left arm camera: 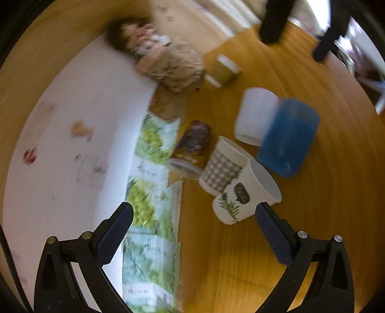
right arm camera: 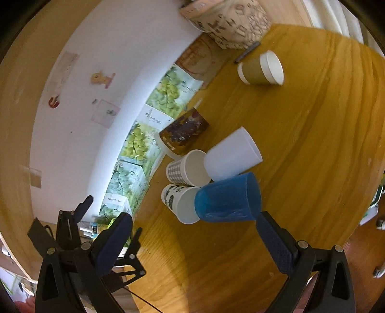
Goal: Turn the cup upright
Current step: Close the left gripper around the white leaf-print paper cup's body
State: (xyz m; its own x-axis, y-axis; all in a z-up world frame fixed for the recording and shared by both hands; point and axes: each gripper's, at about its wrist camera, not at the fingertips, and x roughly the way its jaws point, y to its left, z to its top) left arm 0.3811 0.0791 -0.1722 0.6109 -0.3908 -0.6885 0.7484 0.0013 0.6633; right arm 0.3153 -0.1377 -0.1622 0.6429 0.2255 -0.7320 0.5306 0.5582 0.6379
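Several cups lie on their sides in a cluster on the wooden table [right arm camera: 300, 134]: a blue plastic cup [right arm camera: 228, 198], a white plastic cup [right arm camera: 232, 154], a grey checked paper cup [right arm camera: 187, 168], a white paper cup with a leaf print [right arm camera: 179, 201] and a brown printed cup [right arm camera: 184, 133]. An olive paper cup [right arm camera: 261, 68] lies apart, farther back. In the blurred left wrist view the leaf-print cup [left arm camera: 243, 195] lies just beyond my open left gripper [left arm camera: 193, 211]. My right gripper [right arm camera: 195, 221] is open and empty, just short of the blue cup.
Boxes printed with green grapes [right arm camera: 142, 142] line the white wall [right arm camera: 101, 72] along the table's left edge. A patterned bag [right arm camera: 231, 21] stands at the back. The other hand-held gripper [right arm camera: 79, 216] shows at lower left in the right wrist view.
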